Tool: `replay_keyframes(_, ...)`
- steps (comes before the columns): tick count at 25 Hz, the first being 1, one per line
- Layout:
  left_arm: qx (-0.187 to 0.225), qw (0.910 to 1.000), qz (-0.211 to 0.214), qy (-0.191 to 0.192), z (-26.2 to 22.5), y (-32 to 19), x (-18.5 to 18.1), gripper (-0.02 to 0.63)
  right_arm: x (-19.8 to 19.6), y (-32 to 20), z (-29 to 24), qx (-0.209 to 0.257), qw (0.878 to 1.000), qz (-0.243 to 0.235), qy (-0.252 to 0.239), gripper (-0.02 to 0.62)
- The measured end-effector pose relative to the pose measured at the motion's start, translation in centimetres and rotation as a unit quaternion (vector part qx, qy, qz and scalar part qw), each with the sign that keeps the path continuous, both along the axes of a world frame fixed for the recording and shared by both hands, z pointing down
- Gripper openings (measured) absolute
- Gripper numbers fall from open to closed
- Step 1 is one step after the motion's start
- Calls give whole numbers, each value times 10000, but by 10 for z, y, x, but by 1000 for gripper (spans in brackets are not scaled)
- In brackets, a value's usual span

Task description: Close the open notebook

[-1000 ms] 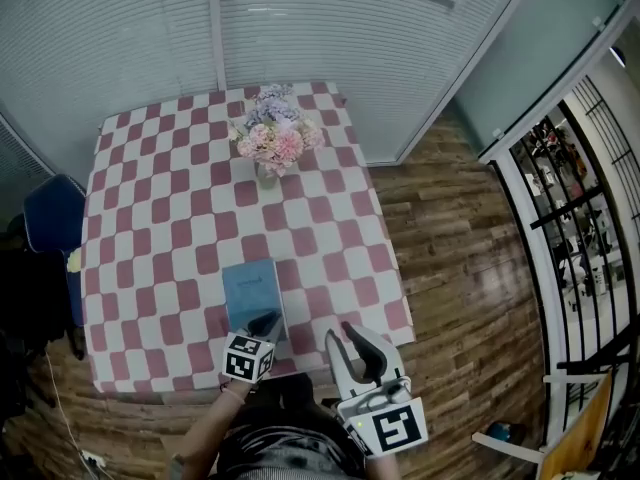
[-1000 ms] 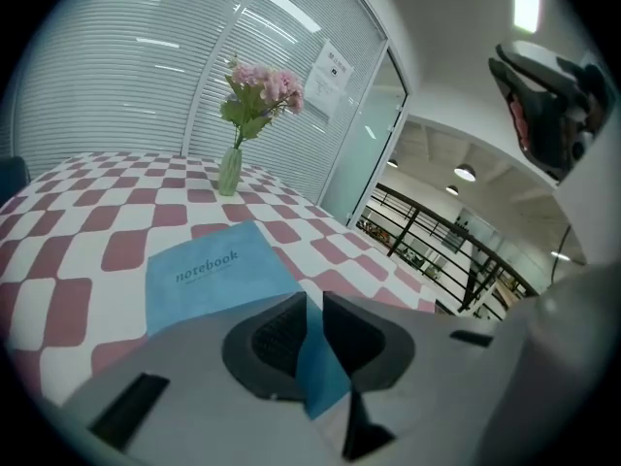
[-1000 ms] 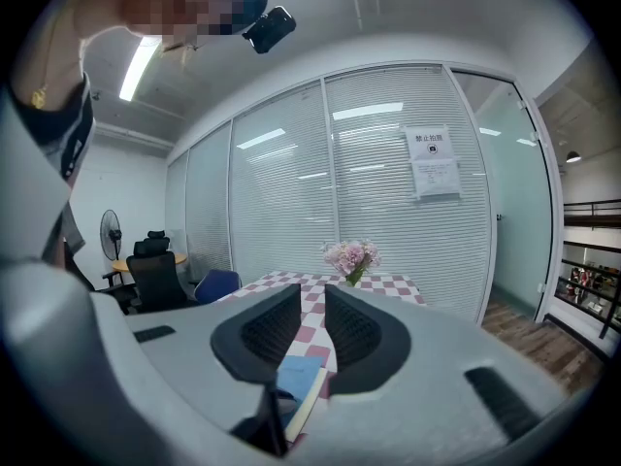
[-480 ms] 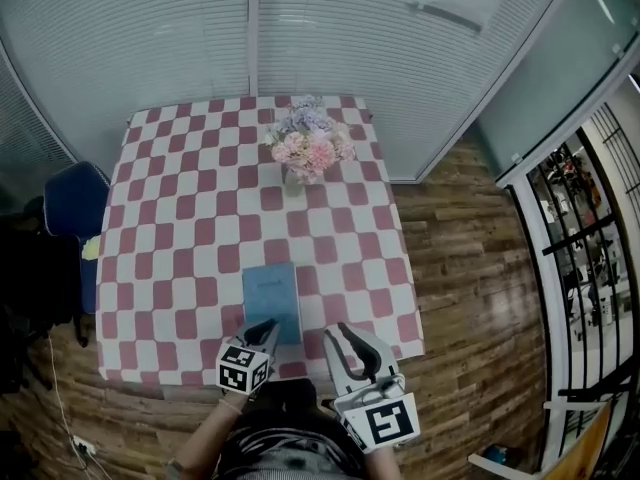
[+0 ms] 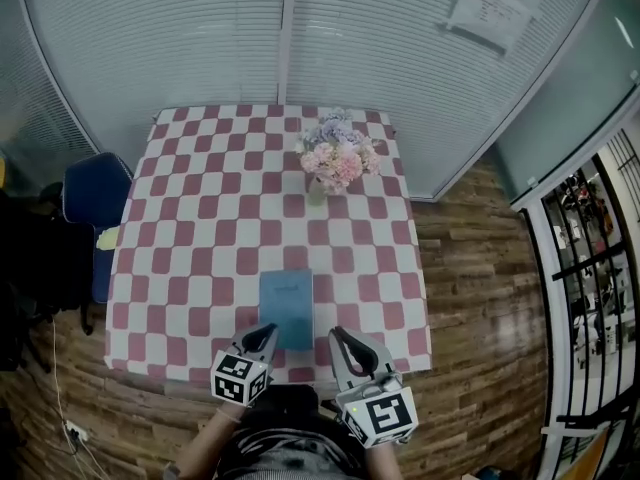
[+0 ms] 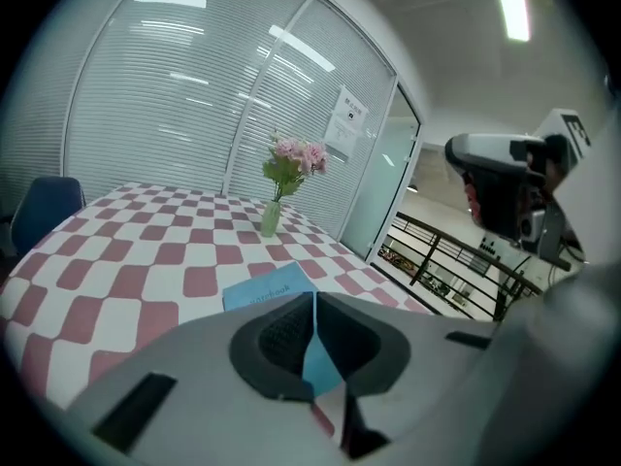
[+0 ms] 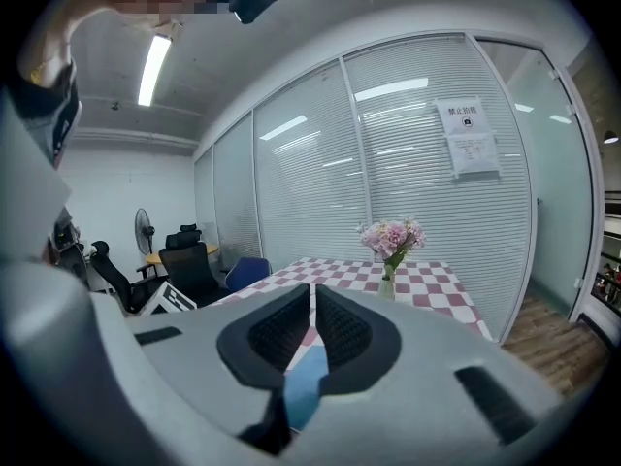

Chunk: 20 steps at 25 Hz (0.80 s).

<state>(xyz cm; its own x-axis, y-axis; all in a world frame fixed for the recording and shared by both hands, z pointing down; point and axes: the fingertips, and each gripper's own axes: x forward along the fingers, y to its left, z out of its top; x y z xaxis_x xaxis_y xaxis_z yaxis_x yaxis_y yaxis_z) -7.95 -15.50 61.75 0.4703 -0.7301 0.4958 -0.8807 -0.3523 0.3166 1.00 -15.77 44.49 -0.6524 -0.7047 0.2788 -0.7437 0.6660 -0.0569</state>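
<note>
A blue notebook [image 5: 286, 308] lies closed and flat on the pink-and-white checked table [image 5: 200, 228], close to its near edge. The left gripper view shows its cover [image 6: 267, 287] just beyond the jaws. My left gripper [image 5: 264, 336] hovers at the notebook's near left corner, shut with nothing between its pads [image 6: 313, 299]. Just right of the notebook's near end, over the table edge, my right gripper [image 5: 340, 340] is also shut and empty [image 7: 312, 289]. A strip of the blue notebook [image 7: 309, 382] shows below its jaws.
A glass vase of pink flowers [image 5: 335, 158] stands at the far side of the table. A blue chair [image 5: 90, 193] sits off the left edge. Blinds and glass walls lie beyond, and a black railing [image 5: 590, 298] runs along the right.
My left gripper has drawn back and up from the notebook's near end, and its jaws have come together. The right gripper has shifted slightly. The notebook stays flat.
</note>
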Motion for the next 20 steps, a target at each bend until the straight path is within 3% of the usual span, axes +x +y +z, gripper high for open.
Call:
replay_keyframes(14, 569, 9983, 29, -88, -55, 9, -10, 12, -30, 6, 17, -173, 9985, -492, 133, 18)
replay_keyframes(20, 1008, 9949, 48, -52, -91, 11, -9, 12, -41, 7, 14, -118, 9981, -595, 136, 14)
